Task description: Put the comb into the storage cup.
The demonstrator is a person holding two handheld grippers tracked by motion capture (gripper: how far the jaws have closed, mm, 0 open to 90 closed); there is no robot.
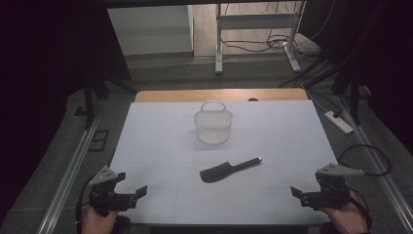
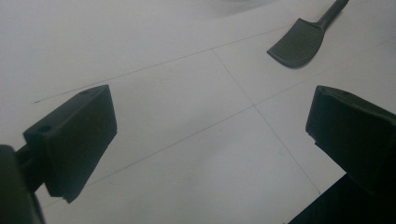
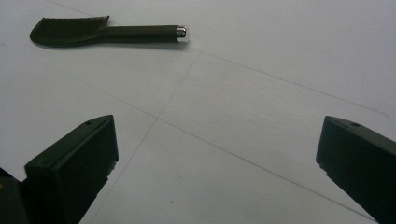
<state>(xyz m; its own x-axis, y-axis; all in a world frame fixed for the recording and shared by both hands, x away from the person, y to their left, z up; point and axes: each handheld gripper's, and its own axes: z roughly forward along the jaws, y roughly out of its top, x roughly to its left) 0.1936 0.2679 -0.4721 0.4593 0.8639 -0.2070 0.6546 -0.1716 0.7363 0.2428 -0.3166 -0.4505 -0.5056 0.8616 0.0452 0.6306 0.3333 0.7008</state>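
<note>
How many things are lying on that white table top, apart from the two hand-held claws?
2. A white wire basket stands upright toward the far middle of the table. A black comb-like brush lies flat nearer the person, between the left gripper and right gripper, touching neither.

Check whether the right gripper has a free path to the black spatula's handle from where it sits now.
Probably yes. The right gripper rests at the table's near right, jaws wide open, and only bare white table surface lies between it and the black spatula, whose handle points toward that side.

Spatula (image 1: pixel 229 170) btwn basket (image 1: pixel 213 124) & claws
</note>
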